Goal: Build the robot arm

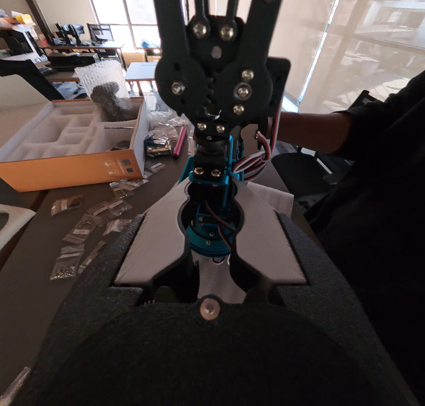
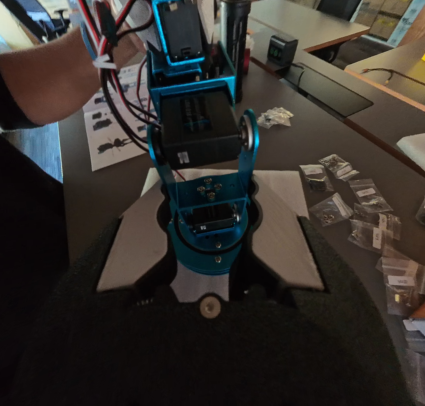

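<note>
Assembly: blue anodised metal robot arm with black servos (image 2: 200,128), upright on dark table (image 2: 310,142). Left gripper (image 1: 209,213) and right gripper (image 2: 208,222) both clamp its round base. Bagged screws (image 2: 368,211) beside base. Advisable: even, steady hold, wires (image 2: 108,50) unpinched.

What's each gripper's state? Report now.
Left gripper: shut on the blue robot arm, around its upper section.
Right gripper: shut on the blue robot arm's round base.

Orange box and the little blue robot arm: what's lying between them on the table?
The left wrist view shows small plastic bags of parts and a pink stick lying between the orange box and the blue robot arm.
</note>
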Available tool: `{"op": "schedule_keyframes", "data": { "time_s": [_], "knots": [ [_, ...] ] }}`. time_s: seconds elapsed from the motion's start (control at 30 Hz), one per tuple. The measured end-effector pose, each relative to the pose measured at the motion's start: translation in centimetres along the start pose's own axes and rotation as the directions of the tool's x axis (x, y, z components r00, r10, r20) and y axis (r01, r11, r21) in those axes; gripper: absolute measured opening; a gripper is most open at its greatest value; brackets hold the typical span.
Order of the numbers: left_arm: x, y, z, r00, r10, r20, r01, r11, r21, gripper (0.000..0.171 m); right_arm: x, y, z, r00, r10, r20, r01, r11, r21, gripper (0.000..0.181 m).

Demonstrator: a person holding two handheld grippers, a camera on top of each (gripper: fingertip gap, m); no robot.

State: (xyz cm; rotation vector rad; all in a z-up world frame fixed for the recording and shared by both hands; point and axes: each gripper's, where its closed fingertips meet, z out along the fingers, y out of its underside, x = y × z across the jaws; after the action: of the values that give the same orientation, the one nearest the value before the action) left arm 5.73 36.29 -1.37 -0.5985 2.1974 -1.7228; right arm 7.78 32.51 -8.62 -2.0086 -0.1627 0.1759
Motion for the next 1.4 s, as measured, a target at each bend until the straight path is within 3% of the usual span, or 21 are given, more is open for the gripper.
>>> {"op": "schedule_keyframes", "data": {
  "time_s": [0.2,0.37,0.53,0.6,0.77,0.87,0.9,0.97,1.03,1.1,1.17,1.27,1.4],
  "knots": [
    [-0.3,-1.0,0.4,0.995,-0.027,0.094,0.024,0.999,0.030,0.026,0.3,-0.5,-0.7,0.987,0.030,0.157,-0.026,0.999,-0.027,0.065],
    [-0.5,-2.7,1.1,0.979,-0.034,0.203,0.023,0.998,0.059,0.025,2.1,-2.2,-2.4,0.969,-0.064,0.238,0.071,0.997,-0.023,0.067],
    [-0.9,-1.9,4.0,0.944,-0.043,0.328,0.046,0.999,-0.003,0.025,3.6,0.7,-3.1,0.904,-0.097,0.416,0.151,0.984,-0.099,0.066],
    [-0.8,-1.8,4.9,0.934,-0.081,0.347,0.078,0.997,0.024,0.024,3.8,1.4,-3.1,0.882,-0.102,0.461,0.162,0.982,-0.092,0.065],
    [-0.2,-1.7,5.0,0.910,-0.121,0.397,0.108,0.993,0.055,0.025,3.4,1.3,-3.2,0.873,-0.143,0.467,0.177,0.984,-0.029,0.068],
    [0.4,-1.7,4.9,0.896,-0.140,0.421,0.118,0.990,0.080,0.027,3.3,1.4,-3.2,0.894,-0.116,0.433,0.113,0.993,0.033,0.071],
    [0.6,-1.8,4.9,0.893,-0.150,0.425,0.122,0.988,0.091,0.028,3.6,1.8,-3.6,0.908,-0.082,0.411,0.080,0.997,0.023,0.079],
    [0.9,-2.1,4.6,0.885,-0.171,0.434,0.135,0.984,0.114,0.036,4.4,3.6,-6.5,0.926,-0.006,0.377,0.016,1.000,-0.022,0.079],
    [0.7,-2.3,3.8,0.863,-0.191,0.468,0.142,0.980,0.138,0.038,7.9,6.7,-11.3,0.973,0.047,0.226,-0.034,0.997,-0.062,0.069],
    [0.6,-2.4,3.1,0.843,-0.207,0.496,0.153,0.977,0.147,0.044,13.7,13.0,-17.0,0.997,0.069,-0.023,-0.072,0.973,-0.221,0.051],
    [0.6,-2.4,2.7,0.828,-0.206,0.522,0.152,0.978,0.146,0.048,18.0,19.3,-21.4,0.983,0.104,-0.152,-0.158,0.902,-0.402,0.041],
    [0.5,-2.8,2.3,0.805,-0.207,0.556,0.144,0.977,0.154,0.051,21.5,22.3,-23.0,0.977,0.070,-0.200,-0.154,0.883,-0.444,0.037],
    [0.6,-4.3,0.8,0.747,-0.205,0.633,0.104,0.976,0.193,0.056,21.4,25.2,-23.0,0.994,0.036,-0.101,-0.088,0.821,-0.564,0.033]
  ]
}}
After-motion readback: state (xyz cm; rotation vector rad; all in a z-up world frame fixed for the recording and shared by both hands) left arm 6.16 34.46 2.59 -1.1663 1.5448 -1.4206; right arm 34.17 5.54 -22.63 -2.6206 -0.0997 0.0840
